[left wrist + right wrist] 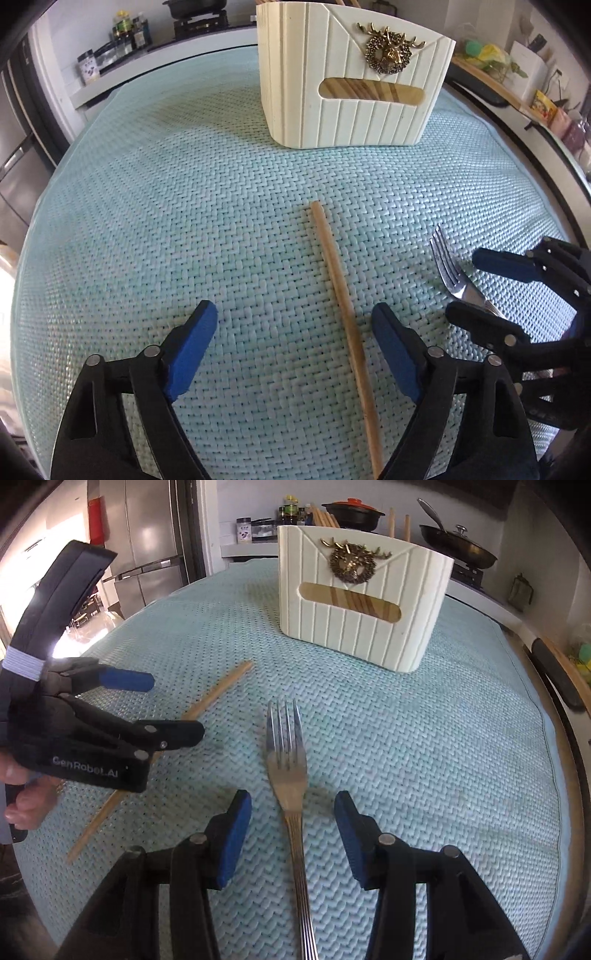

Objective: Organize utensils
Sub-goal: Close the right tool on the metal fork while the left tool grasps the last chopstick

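Surface (147,206) is carrying a teal woven mat, everything sitting on it. At the far side a cream ribbed holder (354,74) is standing upright, gold deer emblem facing the cameras; wooden pieces are showing through its slot and sticking out the top, so it's reading as the drop target for the loose utensils.

Left claw (291,328) is hanging over the chopstick (343,306), pointing steeply down, jaws spread. The stick is lying flat on the mat between the pads but much closer to the right pad; neither pad is touching it. Looks like it's lining up for a pinch across the shaft, needs centring first.

Right claw (293,830) is straddling the fork (290,775), jaws partly spread, clear gap either side of the neck. Fork is lying flat, tines pointing toward the holder, handle running back under the claw. Nothing pinched yet.

Both pieces are lying well apart from the holder and near each other; the two claws are working side by side. Judgement: both hands are setting up simultaneous pickups. Risk: thin stick and flat fork are both lying tight on the weave, so pads may skate over them.
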A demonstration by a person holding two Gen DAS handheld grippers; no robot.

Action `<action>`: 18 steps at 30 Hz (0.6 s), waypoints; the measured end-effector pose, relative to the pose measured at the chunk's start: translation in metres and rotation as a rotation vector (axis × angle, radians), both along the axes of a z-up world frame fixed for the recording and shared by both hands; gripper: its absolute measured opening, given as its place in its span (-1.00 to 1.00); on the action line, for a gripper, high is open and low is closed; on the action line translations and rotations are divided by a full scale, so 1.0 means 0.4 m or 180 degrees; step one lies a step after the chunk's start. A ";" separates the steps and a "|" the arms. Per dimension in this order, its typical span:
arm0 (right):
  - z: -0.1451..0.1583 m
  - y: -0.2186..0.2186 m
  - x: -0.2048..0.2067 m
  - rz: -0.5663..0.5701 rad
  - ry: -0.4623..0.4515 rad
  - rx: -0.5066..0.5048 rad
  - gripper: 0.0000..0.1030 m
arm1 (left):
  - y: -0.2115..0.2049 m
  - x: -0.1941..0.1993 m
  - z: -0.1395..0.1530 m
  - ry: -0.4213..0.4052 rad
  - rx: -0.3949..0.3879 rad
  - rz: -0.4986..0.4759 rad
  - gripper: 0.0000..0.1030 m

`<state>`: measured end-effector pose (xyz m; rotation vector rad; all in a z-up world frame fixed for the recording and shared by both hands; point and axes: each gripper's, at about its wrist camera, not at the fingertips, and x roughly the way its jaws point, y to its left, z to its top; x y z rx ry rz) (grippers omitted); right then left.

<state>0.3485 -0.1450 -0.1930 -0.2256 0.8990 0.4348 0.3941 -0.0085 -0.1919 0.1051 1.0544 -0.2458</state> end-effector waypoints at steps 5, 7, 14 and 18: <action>0.004 0.036 0.067 0.0069 0.0049 -0.0021 -0.11 | -0.008 0.007 0.008 0.0044 0.0006 -0.0099 0.28; 0.007 0.041 0.074 0.0079 0.0053 -0.0026 -0.46 | -0.012 0.011 0.010 0.0071 -0.0027 -0.0133 0.27; 0.013 0.019 0.072 -0.0044 -0.0051 0.0086 -0.54 | -0.030 0.014 0.020 0.0077 -0.0218 -0.0222 -0.82; 0.048 -0.025 0.046 -0.0123 -0.0182 0.0279 -0.54 | -0.005 0.012 0.026 0.0089 -0.0371 -0.0161 -0.90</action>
